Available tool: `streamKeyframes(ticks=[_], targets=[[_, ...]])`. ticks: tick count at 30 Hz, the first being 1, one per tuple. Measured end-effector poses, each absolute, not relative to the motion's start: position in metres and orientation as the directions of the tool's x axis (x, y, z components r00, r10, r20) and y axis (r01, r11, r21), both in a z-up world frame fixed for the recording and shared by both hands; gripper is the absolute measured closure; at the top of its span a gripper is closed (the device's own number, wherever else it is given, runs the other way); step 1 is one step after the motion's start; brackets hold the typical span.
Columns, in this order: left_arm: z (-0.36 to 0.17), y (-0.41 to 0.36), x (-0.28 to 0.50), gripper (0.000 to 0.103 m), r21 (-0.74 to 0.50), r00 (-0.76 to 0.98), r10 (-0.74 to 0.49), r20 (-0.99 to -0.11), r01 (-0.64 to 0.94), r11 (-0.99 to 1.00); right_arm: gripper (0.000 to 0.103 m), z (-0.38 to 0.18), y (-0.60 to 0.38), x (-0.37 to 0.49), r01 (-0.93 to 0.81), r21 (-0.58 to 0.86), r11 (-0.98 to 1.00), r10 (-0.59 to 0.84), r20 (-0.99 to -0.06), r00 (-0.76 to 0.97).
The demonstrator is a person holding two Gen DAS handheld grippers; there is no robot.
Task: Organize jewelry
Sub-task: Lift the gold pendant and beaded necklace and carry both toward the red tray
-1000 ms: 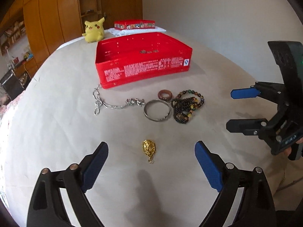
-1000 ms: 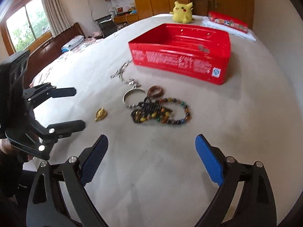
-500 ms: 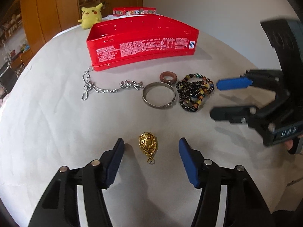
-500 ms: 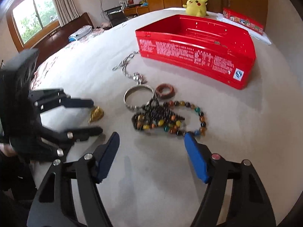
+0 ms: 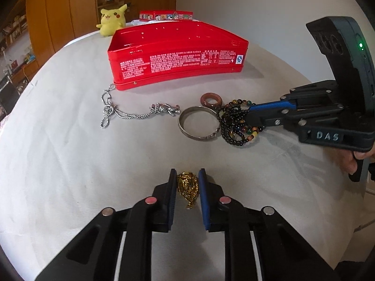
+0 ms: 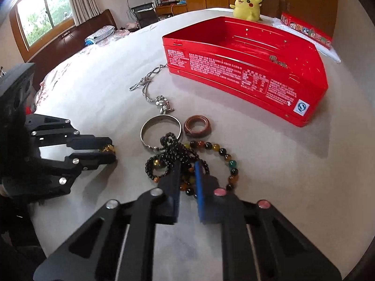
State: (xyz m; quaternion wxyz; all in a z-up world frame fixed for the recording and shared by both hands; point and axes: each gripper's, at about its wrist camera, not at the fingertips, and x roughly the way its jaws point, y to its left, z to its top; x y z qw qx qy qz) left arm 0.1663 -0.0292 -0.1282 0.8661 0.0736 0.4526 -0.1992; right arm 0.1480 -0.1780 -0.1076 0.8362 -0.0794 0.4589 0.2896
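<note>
My left gripper (image 5: 187, 182) has just closed on the gold pendant (image 5: 186, 185); my right gripper (image 6: 187, 175) has just closed, pinching the bead bracelets (image 6: 187, 161).

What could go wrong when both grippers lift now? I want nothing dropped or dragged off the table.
The right gripper has just closed on the tangled bead bracelets, which overlap the silver bangle; lifting may drag it along. The left gripper has just closed on the small gold pendant, whose dangling end could let it slip out.
</note>
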Motion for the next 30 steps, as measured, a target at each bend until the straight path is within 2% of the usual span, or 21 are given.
streamKeyframes(ticks=[2,18,30], targets=[[-0.128,-0.028,0.166,0.085,-0.059,0.509,-0.285,-0.812,0.413,0.909,0.101,-0.105,-0.181,0.146,-0.556,0.136,0.820,0.415,-0.809,0.415],[-0.119,-0.025,0.161,0.085,-0.075,0.522,-0.312,-0.794,0.424,0.902,0.101,-0.028,-0.223,0.138,-0.527,0.242,0.814,0.523,-0.701,0.485],[-0.096,-0.021,0.151,0.086,-0.084,0.552,-0.339,-0.762,0.434,0.897,0.101,-0.012,-0.232,0.140,-0.524,0.255,0.813,0.538,-0.672,0.509]])
